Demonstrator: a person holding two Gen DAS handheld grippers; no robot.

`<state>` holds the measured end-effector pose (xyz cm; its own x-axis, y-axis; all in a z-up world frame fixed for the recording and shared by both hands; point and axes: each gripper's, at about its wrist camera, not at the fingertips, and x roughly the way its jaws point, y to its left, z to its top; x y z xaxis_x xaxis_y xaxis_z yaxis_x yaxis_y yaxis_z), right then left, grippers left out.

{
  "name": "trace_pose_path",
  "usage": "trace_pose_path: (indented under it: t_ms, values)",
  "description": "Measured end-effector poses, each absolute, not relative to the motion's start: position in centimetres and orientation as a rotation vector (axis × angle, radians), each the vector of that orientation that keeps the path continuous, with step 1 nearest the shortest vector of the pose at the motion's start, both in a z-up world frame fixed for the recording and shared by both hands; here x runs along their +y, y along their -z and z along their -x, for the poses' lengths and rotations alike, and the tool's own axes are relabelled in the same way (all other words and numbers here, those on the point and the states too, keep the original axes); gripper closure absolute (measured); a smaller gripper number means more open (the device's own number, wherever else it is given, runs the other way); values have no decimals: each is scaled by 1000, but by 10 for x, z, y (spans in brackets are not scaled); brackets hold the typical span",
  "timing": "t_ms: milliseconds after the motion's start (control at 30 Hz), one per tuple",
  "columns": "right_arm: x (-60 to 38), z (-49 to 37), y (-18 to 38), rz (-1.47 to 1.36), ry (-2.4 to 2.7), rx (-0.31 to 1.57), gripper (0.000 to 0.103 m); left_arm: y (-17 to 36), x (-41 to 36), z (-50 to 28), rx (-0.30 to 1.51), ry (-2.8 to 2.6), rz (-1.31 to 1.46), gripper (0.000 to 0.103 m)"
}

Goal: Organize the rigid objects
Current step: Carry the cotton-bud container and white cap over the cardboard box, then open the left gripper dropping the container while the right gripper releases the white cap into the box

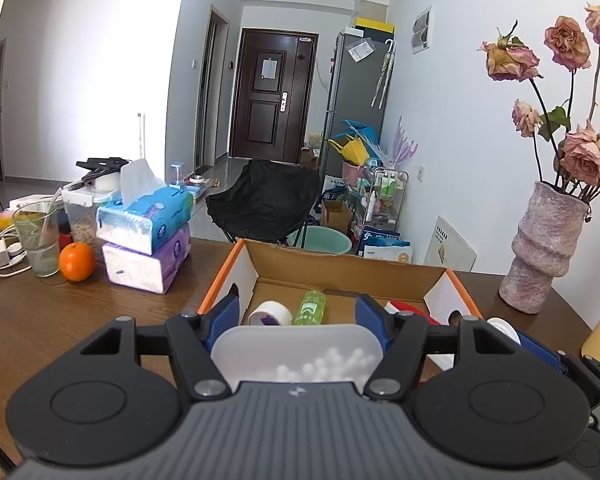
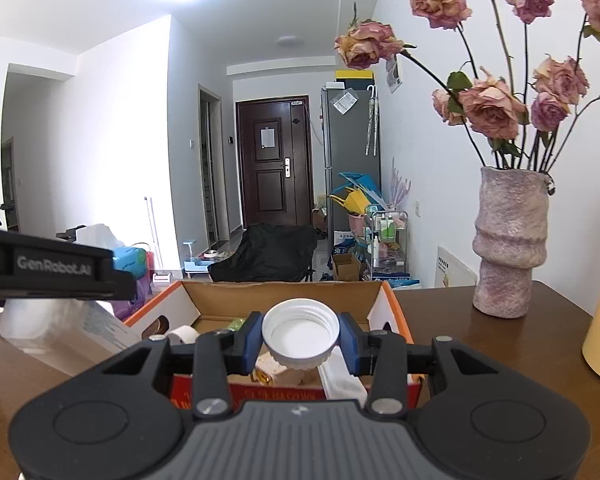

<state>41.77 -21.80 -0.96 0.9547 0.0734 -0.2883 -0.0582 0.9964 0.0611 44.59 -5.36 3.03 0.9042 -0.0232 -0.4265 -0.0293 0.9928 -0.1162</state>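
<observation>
- The cardboard box (image 1: 340,268) with orange edges is serving as the landmark; it is sitting on the wooden table (image 1: 60,312), and both grippers are hovering at its near side, pointing into it
- The left gripper (image 1: 296,316) is clamping a translucent plastic container (image 1: 296,350) between its blue pads; white cotton-swab-like tips are showing inside it, though the frosted wall is blurring them, so that reading is a guess; the container is being held just above the box's near edge
- The right gripper (image 2: 300,334) is pinching a white screw cap (image 2: 300,330), its open side facing the camera; the cap is hanging over the box's near right part
- Already lying inside the box: a white tape roll (image 1: 270,313), a green bottle (image 1: 310,307), and something red (image 1: 404,307) toward the right wall; from the right wrist, a white strip and a tan item are also showing below the cap
- Judged step: carrying both items to the box for dropping in; neither is yet resting inside
- Next move is calling for lowering each item past the near wall toward a bare patch of floor, clear of the bottle and roll, then spreading the fingers; the vase (image 2: 510,240) of dried roses, standing right of the box, is needing a wide berth
</observation>
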Motion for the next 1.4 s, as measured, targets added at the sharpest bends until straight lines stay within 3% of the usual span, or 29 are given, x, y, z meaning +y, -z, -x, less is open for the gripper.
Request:
trace_pose_path:
  t_ms: [1400]
  values:
    - [-198, -549, 24, 24, -12, 405, 64, -2, -56, -584, 466, -65, 34, 37]
